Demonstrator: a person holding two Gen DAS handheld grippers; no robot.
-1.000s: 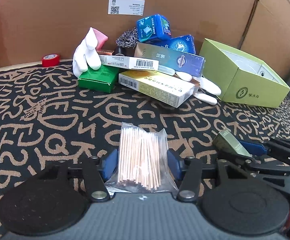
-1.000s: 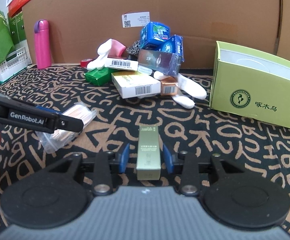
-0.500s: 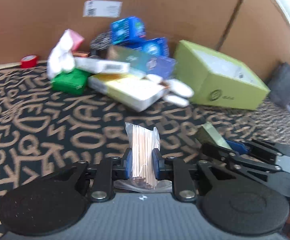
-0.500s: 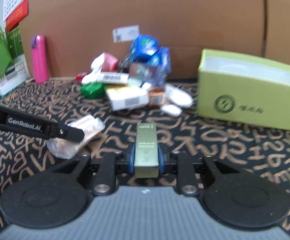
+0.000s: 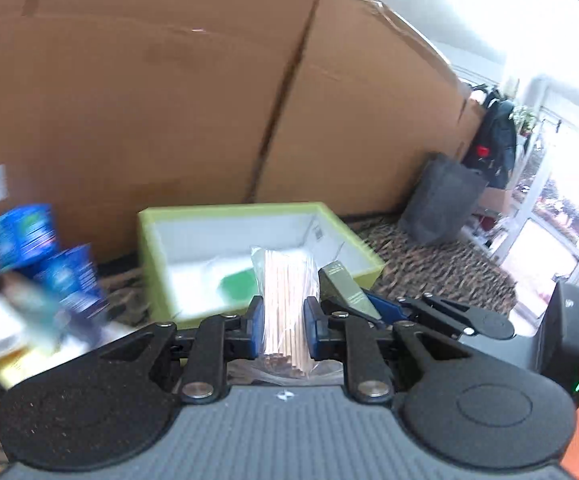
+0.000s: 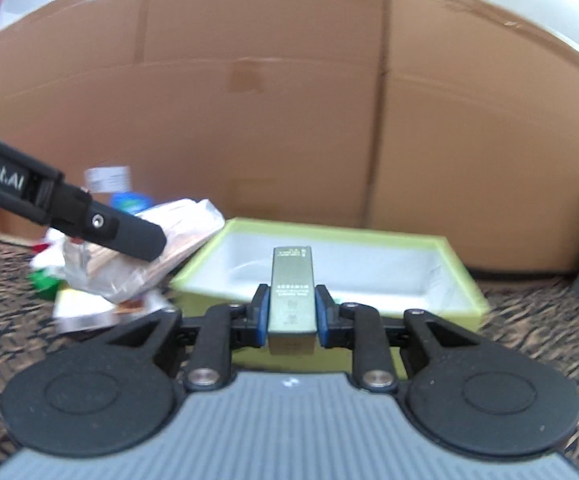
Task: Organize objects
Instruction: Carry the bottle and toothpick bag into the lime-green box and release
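Both sets of jaws were clenched on cargo: the left gripper [image 5: 280, 328] pinched a clear bag of wooden sticks [image 5: 285, 304] across its middle, and the right gripper [image 6: 291, 314] squeezed a small olive carton [image 6: 292, 292] on its two long sides. Both loads hung in the air just in front of the open lime-green box [image 6: 457, 276], with the sticks to the left of the carton. That bag looked feather-light but slick and floppy, its film crumpled around the pads, so a grip across the stiff bundle itself seemed the safe hold; loose plastic alone would likely slide. The carton looked light and rigid, easy to crush if over-squeezed, and its flat sides suited the pads well. Inside the box, something green [image 5: 238, 290] already lay on the white floor. Left of it sat a blurred heap of blue packs [image 5: 45, 256] and cartons, close enough to snag a low swing, and a tall cardboard wall [image 6: 289, 120] closed off the far side.
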